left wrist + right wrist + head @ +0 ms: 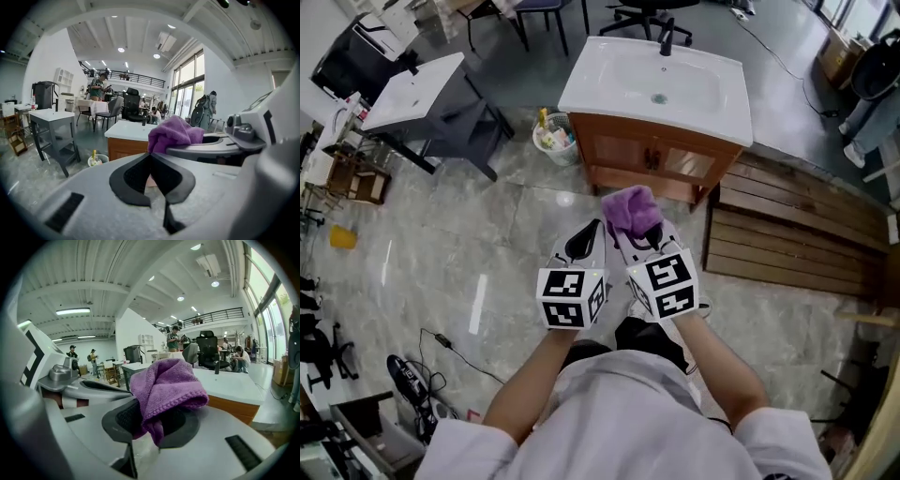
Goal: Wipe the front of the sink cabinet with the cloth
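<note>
A purple cloth (pixel 632 212) is pinched in my right gripper (pixel 630 236), which is shut on it; in the right gripper view the cloth (pixel 166 390) bunches up over the jaws. My left gripper (pixel 586 242) is beside it on the left, shut with nothing between its jaws (pixel 151 174). The sink cabinet (pixel 652 161), brown wood with a white basin top (pixel 656 89), stands on the floor a short way ahead of both grippers. The cloth is apart from the cabinet front. In the left gripper view the cabinet (pixel 123 147) shows beyond the purple cloth (pixel 174 133).
A white bucket (pixel 554 139) with bottles stands at the cabinet's left. Wooden slat boards (pixel 797 230) lie to its right. A grey stand with a white sink top (pixel 420 98) is at far left. Cables and a power strip (pixel 412 380) lie on the floor near left. People stand in the background.
</note>
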Available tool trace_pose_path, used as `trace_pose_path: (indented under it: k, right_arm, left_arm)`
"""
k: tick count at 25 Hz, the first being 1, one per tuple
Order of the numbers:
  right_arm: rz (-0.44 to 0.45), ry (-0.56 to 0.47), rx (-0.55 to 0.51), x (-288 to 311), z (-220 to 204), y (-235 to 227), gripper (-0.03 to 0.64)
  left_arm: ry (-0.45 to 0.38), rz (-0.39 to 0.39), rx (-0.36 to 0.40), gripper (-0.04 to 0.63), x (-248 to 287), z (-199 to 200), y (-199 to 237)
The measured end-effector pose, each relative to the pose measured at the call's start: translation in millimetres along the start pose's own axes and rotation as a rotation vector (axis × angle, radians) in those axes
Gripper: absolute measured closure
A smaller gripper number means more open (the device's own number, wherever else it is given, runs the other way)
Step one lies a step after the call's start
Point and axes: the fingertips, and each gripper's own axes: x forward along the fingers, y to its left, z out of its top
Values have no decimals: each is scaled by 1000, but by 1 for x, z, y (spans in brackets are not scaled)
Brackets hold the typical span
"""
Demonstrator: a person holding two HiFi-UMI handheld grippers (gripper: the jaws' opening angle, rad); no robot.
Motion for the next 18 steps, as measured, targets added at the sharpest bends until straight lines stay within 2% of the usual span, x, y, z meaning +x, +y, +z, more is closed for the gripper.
trace_pose_path:
  k: [4,9,15,18]
  right_arm:
    - [64,3,-76,62,16,-19,543]
    - [93,11,-89,139,20,-28,543]
    - [59,32,-122,236,17,-32,543]
    - [27,41,-120,284,8,-41,543]
  left_arm:
    - [-3,54,-11,591,39,12,42]
    - [-21,103,-61,591,74,17,107]
    - [4,63,-88,591,122,12,187]
    - [1,21,-64,591,153,7,221]
